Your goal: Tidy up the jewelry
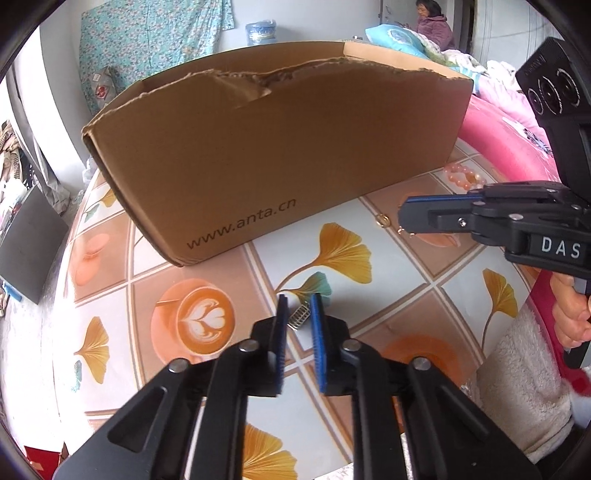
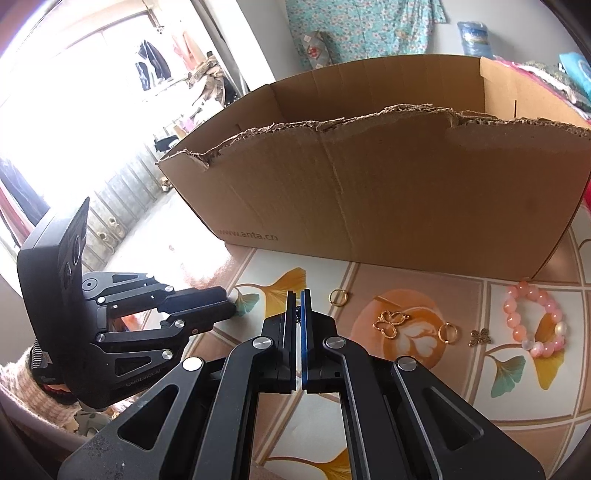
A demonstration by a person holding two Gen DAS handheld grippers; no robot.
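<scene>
An open cardboard box [image 1: 258, 155] printed "www.anta.cn" stands on the table; it also shows in the right wrist view [image 2: 388, 192]. My left gripper [image 1: 299, 306] straddles a small silver ring [image 1: 298, 316] on the tablecloth, with a gap left on each side. My right gripper [image 2: 298, 306] is shut on a small dark chain piece [image 2: 297, 313]; in the left wrist view the right gripper [image 1: 406, 218] hovers above the table with a small gold loop [image 1: 402, 230] hanging under its tip. On the table lie a gold ring [image 2: 338, 296], a gold butterfly pendant [image 2: 390, 323], another gold ring [image 2: 447, 333], a small butterfly charm [image 2: 480, 338] and a pink bead bracelet [image 2: 532, 319].
The tablecloth [image 1: 332, 258] has a ginkgo-leaf and coffee-cup pattern. A pink bed cover [image 1: 502, 140] lies to the right of the table. A person [image 1: 432, 26] sits far behind. The table edge curves off at the left [image 1: 62, 295].
</scene>
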